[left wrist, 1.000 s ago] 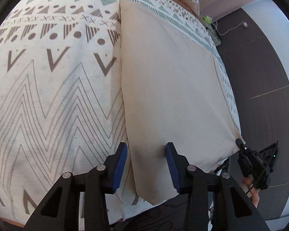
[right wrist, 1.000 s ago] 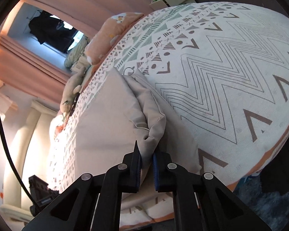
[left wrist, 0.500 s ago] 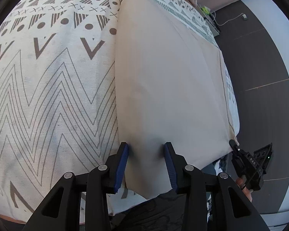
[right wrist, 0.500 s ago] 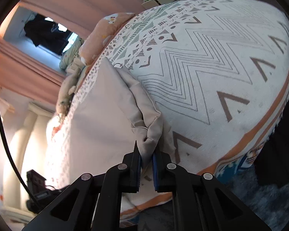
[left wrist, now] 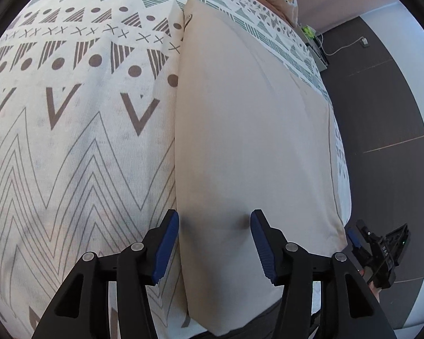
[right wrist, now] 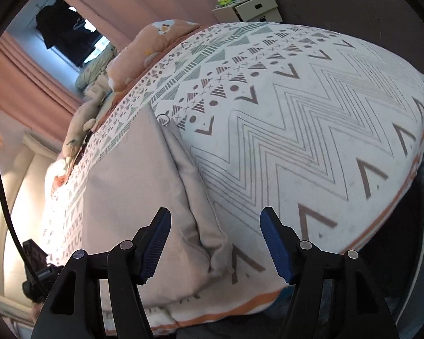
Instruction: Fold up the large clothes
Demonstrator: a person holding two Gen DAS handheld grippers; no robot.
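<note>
A large beige garment (left wrist: 248, 147) lies folded into a long strip on the patterned bedspread (left wrist: 70, 141), running from the near bed edge toward the pillows. My left gripper (left wrist: 214, 240) is open and empty over its near end, one finger at the left fold edge. In the right wrist view the garment (right wrist: 138, 186) lies left of centre with a bunched edge at its near right corner. My right gripper (right wrist: 214, 243) is open and empty just above that corner. The right gripper also shows in the left wrist view (left wrist: 381, 251) at the garment's right corner.
An orange pillow (right wrist: 149, 53) and soft toys (right wrist: 82, 124) lie at the head of the bed. A white nightstand (right wrist: 248, 8) stands beyond the bed. Dark floor (left wrist: 381, 107) lies to the right of the bed. The bed's near edge (right wrist: 240, 310) has an orange border.
My right gripper has opened and let go of the bunched garment corner, which now rests on the bed. My left gripper stayed open and shifted slightly over the near end.
</note>
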